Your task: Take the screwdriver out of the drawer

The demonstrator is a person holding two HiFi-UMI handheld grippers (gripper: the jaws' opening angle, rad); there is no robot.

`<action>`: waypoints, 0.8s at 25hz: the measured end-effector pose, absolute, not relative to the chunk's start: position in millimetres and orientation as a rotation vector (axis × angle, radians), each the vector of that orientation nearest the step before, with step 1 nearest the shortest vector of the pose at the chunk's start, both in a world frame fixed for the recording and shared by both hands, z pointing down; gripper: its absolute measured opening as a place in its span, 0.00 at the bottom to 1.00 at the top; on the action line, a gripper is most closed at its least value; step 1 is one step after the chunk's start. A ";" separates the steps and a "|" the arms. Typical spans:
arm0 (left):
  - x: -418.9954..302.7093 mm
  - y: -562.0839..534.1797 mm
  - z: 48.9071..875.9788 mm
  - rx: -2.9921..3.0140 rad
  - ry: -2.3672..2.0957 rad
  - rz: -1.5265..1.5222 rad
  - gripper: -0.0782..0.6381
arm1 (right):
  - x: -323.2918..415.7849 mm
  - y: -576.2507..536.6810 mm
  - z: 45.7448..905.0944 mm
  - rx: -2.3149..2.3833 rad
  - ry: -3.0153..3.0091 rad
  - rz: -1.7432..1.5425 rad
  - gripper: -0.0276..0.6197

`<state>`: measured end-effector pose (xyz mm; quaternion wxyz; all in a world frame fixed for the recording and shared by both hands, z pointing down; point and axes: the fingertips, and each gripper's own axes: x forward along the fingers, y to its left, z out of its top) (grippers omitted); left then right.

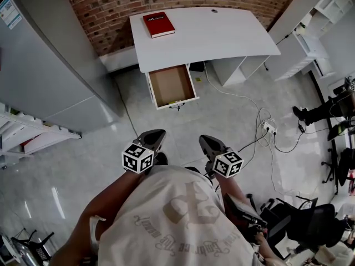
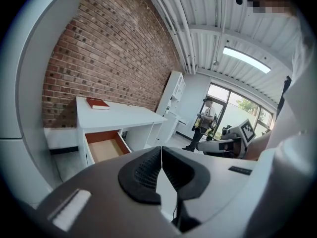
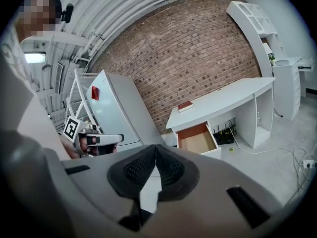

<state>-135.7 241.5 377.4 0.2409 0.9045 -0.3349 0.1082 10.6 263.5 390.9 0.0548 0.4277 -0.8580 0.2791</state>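
The white desk (image 1: 222,35) stands against the brick wall, and its drawer (image 1: 172,85) is pulled open over the floor. A thin yellowish thing (image 1: 175,102) lies at the drawer's front inside edge, too small to name. Both grippers are held in front of the person's chest, well short of the drawer. The left gripper (image 1: 154,139) is shut with nothing in it, its pads meeting (image 2: 161,150). The right gripper (image 1: 209,144) is likewise shut and empty (image 3: 156,148). Each gripper view shows the open drawer (image 2: 104,148) (image 3: 198,139) in the distance.
A red book (image 1: 159,24) lies on the desk. A grey fridge (image 1: 44,65) and a metal rack (image 1: 22,132) stand at the left. Cables and a power strip (image 1: 269,129) lie on the floor at the right. An office chair (image 1: 294,220) is nearby, and a person (image 2: 204,120) stands far off.
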 end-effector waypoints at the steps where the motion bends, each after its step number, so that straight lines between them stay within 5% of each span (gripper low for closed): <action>1: -137.0 239.6 377.8 2.473 -0.916 0.296 0.12 | 9.7 262.2 391.4 1.300 -2.603 0.849 0.05; 20: -154.6 197.0 383.9 2.469 -0.847 0.273 0.12 | -12.6 226.3 394.8 1.326 -2.520 0.834 0.05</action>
